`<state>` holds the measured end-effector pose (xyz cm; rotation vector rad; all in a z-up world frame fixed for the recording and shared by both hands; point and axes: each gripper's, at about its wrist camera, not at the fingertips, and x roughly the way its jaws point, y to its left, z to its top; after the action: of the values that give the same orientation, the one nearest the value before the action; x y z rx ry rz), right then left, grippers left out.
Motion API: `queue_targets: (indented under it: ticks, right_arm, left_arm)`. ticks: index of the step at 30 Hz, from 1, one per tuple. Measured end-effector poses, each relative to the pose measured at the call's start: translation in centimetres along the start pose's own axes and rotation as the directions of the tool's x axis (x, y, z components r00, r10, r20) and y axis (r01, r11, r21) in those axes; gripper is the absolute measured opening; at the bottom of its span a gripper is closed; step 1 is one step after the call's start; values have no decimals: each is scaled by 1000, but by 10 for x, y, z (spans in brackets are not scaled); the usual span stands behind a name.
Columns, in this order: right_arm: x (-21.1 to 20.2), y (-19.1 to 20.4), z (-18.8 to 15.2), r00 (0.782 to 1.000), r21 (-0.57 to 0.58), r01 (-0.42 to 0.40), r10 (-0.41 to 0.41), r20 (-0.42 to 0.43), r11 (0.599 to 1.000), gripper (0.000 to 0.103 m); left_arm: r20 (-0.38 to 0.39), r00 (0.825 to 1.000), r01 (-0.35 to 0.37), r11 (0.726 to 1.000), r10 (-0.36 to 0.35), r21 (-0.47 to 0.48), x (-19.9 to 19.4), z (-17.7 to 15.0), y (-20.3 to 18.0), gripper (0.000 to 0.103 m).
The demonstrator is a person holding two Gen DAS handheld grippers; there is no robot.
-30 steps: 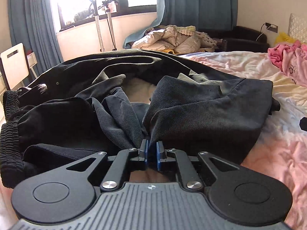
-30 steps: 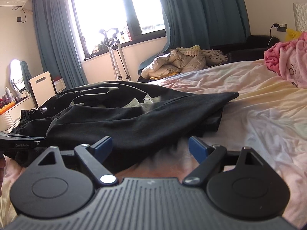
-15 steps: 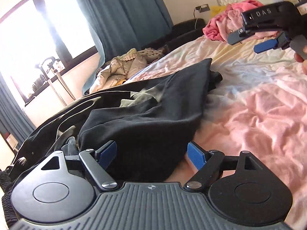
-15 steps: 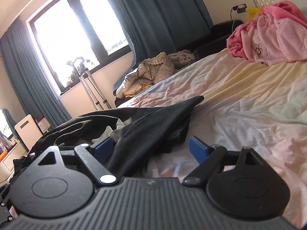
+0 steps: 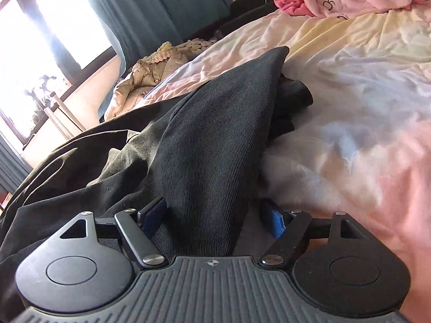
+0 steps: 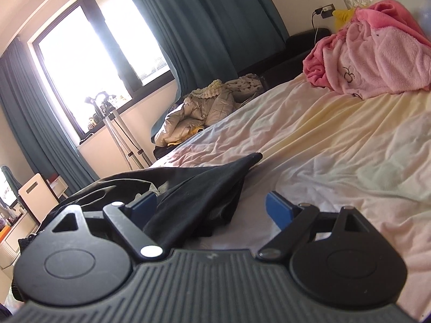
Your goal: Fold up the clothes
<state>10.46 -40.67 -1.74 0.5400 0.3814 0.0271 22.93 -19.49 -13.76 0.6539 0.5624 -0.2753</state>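
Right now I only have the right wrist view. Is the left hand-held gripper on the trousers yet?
Observer: Not gripping yet. A fold of the dark trousers sits between the jaws of the left hand-held gripper, and they are closing.
Operator: Both pads on cloth?
Observer: No. Its left pad looks to be against the fold. Its right pad stands clear, with a gap beside it.

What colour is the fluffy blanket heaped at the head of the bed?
Pink, in two shades, with a small dark drawn motif; the blanket shows best in the right wrist view.
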Motion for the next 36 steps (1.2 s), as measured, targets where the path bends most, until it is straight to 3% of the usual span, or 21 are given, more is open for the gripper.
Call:
queue_targets:
  ticks: [3, 5, 9, 13, 18, 22, 27, 30, 33, 36]
  right_arm:
    - [7, -10, -1, 1000, 33, 1, 0, -17, 999, 89]
    - [11, -14, -4, 999, 49, 2, 0, -33, 999, 89]
    - [14, -15, -8, 997, 107, -52, 59, -59, 993, 89]
    - [14, -3, -13, 988, 126, -118, 129, -89, 985, 89]
    - [13, 11, -30, 965, 161, -175, 202, -165, 971, 89]
    - [9, 17, -44, 960, 201, -148, 190, -206, 968, 89]
    - [1, 6, -60, 957, 421, -125, 221, -187, 898, 89]
    - [7, 1, -69, 956, 468, -79, 200, -215, 880, 89]
    - [13, -6, -77, 953, 503, -36, 180, -242, 864, 89]
    - [20, -13, -89, 937, 598, -46, 242, -253, 800, 89]
  left_arm:
    - [-10, 1000, 1, 999, -1, -38, 3, 10, 2, 18]
    - [16, 1000, 24, 998, -23, -57, -5, 12, 6, 5]
    - [89, 992, 103, 983, -90, -150, -47, 3, 22, 4]
    - [131, 977, 193, 953, -166, -233, -101, -29, 24, 4]
    - [172, 954, 294, 873, -244, -390, -147, -76, 39, 4]
    - [212, 946, 320, 808, -245, -494, -157, -97, 49, 4]
    - [230, 942, 331, 794, -245, -510, -158, -95, 46, 4]
    - [219, 943, 331, 779, -251, -532, -155, -97, 49, 4]
    - [229, 938, 345, 752, -260, -562, -155, -99, 54, 4]
    - [263, 925, 379, 703, -274, -602, -155, -100, 61, 4]
